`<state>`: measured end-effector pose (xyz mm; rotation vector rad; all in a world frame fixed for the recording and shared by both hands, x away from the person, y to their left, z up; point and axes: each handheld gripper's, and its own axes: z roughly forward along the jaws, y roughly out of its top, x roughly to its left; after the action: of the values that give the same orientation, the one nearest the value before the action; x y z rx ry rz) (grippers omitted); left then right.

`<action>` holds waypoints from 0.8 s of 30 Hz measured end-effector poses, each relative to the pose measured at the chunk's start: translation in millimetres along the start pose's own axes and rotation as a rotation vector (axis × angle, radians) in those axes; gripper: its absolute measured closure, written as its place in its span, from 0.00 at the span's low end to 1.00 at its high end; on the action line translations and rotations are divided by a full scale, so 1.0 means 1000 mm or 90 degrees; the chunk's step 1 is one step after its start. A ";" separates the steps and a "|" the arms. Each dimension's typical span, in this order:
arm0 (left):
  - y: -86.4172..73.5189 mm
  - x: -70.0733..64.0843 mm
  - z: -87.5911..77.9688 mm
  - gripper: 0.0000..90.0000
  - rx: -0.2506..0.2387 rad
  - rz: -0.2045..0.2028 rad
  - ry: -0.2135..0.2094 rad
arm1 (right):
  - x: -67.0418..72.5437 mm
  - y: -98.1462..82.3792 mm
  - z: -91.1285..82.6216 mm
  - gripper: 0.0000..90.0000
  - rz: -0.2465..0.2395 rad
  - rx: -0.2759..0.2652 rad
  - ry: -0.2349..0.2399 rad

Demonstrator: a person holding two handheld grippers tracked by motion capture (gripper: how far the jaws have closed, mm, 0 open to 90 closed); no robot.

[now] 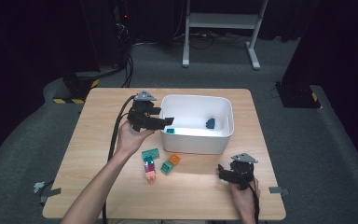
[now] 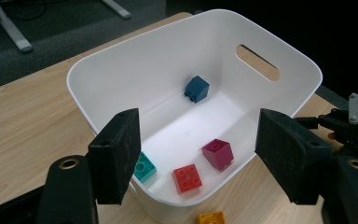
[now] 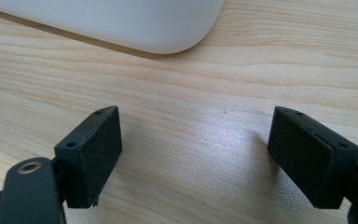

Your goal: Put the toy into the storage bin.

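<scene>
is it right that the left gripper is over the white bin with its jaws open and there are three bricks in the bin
Not quite: the bin holds four bricks, not three. The left gripper view shows a blue, a magenta, a red and a teal brick. The left gripper is over it, jaws open.

Yellow brick [image 2: 211, 218]: cut off by the bottom edge of the left gripper view, only its top face showing. Teal brick [image 2: 144, 166]: partly hidden behind that gripper's left pad. White bin [image 3: 121, 23]: in the right gripper view only one rounded lower corner showed, the rest cut by the top edge. Loose bricks [image 1: 154, 165] beside the bin in the high view: too small to tell how they joined.
</scene>
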<state>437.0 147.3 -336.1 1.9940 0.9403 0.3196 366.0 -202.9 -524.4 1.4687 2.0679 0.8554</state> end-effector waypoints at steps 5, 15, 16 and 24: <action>-0.008 -0.001 -0.007 0.33 0.002 0.004 0.006 | 0.000 0.000 0.000 0.19 0.000 0.000 0.000; -0.026 0.002 -0.023 0.33 -0.015 -0.008 0.014 | 0.000 0.000 0.000 0.19 0.000 0.000 0.000; -0.028 0.003 -0.024 0.33 -0.015 -0.008 0.014 | 0.000 0.000 0.000 0.19 0.000 0.000 0.000; -0.049 0.005 -0.031 0.33 -0.017 -0.023 0.022 | 0.000 0.000 0.000 0.19 0.000 0.000 0.000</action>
<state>399.4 185.9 -357.8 1.9498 0.9881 0.3460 366.0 -202.9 -524.4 1.4690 2.0677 0.8556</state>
